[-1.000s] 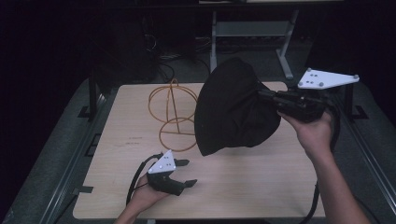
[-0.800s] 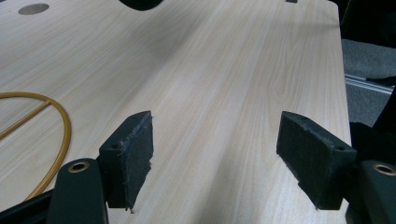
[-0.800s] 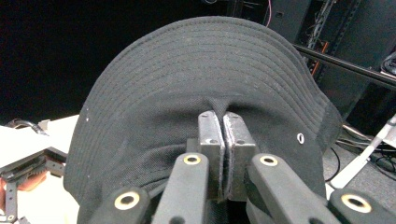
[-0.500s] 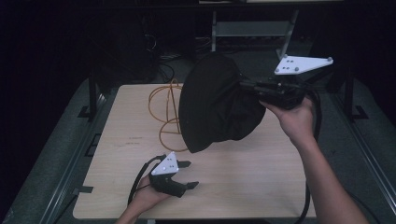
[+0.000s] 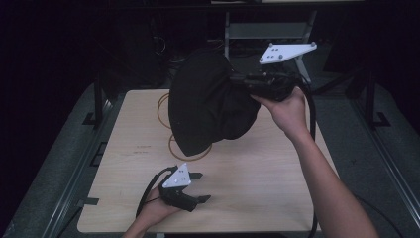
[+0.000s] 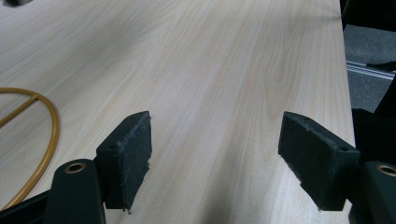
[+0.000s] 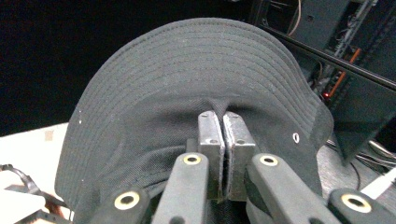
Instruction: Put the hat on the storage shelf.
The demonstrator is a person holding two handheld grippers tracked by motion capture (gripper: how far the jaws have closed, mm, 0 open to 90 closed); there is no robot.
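A black bucket hat [image 5: 208,104] hangs in the air above the back middle of the table, held by its crown. My right gripper [image 5: 237,82] is shut on it; in the right gripper view the jaws pinch the hat's fabric [image 7: 187,88] tight, with the stitched brim spread above my right gripper [image 7: 222,126]. A gold wire stand [image 5: 171,126] rises on the table behind and under the hat, mostly hidden by it; part of its base ring [image 6: 44,140] shows in the left gripper view. My left gripper [image 5: 200,187] rests low on the table near the front edge, open and empty [image 6: 215,158].
The light wooden table [image 5: 257,183] has bare surface in front of and to the right of the stand. Metal frames and cables [image 5: 267,29] stand in the dark behind the table. The table's right edge [image 6: 345,70] lies close beyond my left gripper's jaws.
My right gripper has carried the hat leftward and a little up, so it now hangs over the wire stand and hides most of it. The left gripper has stayed put.
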